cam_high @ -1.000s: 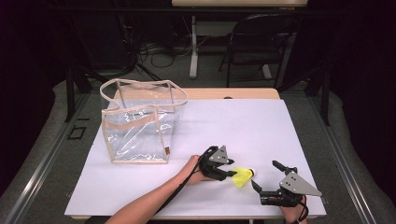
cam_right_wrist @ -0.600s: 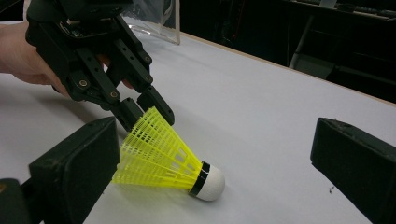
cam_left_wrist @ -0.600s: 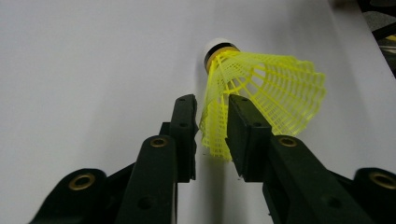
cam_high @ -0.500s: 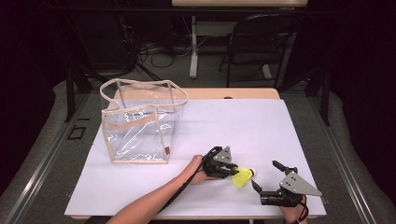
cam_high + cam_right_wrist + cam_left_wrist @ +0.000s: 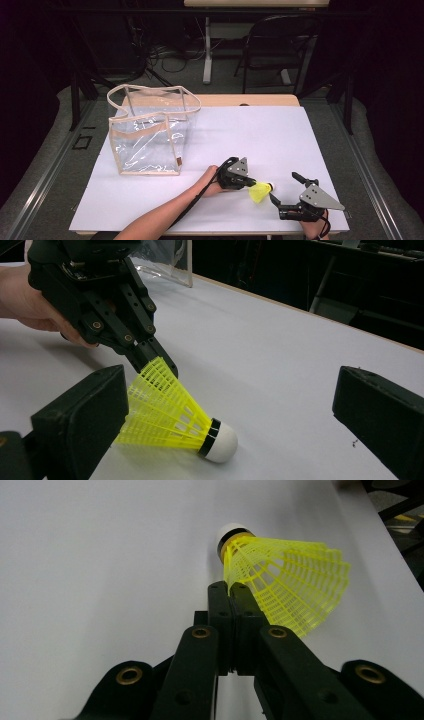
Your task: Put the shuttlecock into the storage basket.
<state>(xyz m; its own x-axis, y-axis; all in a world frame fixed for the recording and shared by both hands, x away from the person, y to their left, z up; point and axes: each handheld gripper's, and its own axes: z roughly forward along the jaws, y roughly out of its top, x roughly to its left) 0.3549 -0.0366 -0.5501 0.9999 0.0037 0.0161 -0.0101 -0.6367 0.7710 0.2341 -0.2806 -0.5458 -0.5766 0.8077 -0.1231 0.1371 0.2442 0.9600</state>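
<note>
Shuttlecock (image 5: 260, 192): lies on its side on the white table (image 5: 250, 135), cork toward the right gripper (image 5: 285, 192), skirt toward the left.
Left gripper (image 5: 253, 183): jaws just closed, pinching the skirt's rim.
Right gripper: jaws spread either side, not touching.
Hidden: skirt's far edge behind the right gripper's jaw.

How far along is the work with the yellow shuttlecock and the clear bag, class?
Done: the left gripper has just closed its jaws on the rim of the yellow shuttlecock's skirt. In hand: the shuttlecock lies on the white table, its cork on the surface. The right gripper waits open beside it. Left, probably: lifting it and carrying it to the clear bag, which stands apart.
</note>
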